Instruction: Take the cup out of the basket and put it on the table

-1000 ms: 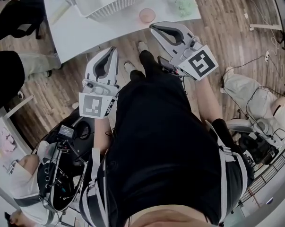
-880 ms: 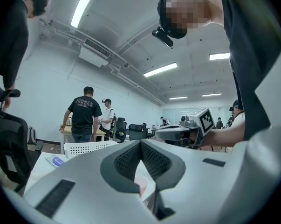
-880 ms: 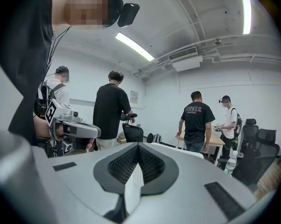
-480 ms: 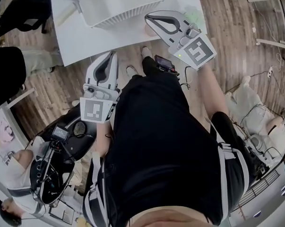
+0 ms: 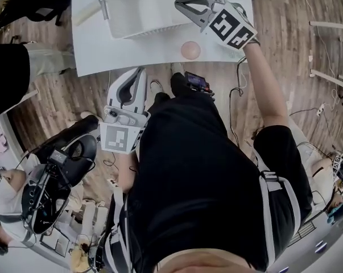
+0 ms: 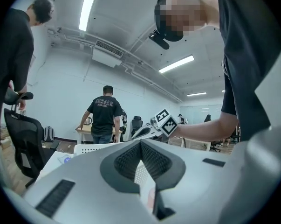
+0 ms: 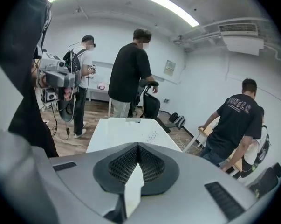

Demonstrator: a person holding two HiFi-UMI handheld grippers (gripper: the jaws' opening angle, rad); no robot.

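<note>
A small pink cup stands on the white table, just in front of the white slatted basket and outside it. My right gripper is shut and empty, held over the basket's right side, beyond the cup. In the right gripper view its closed tips point over the basket. My left gripper is shut with nothing in it and hangs over the wooden floor just short of the table's front edge. In the left gripper view its tips meet in front of the basket.
A person in dark clothes stands by the table's left side, and an office chair sits lower left. Cables trail over the floor at the right. More people stand around the table.
My right gripper has moved forward from the table's front edge, past the pink cup, to above the basket. The left gripper has stayed near the table's edge.
</note>
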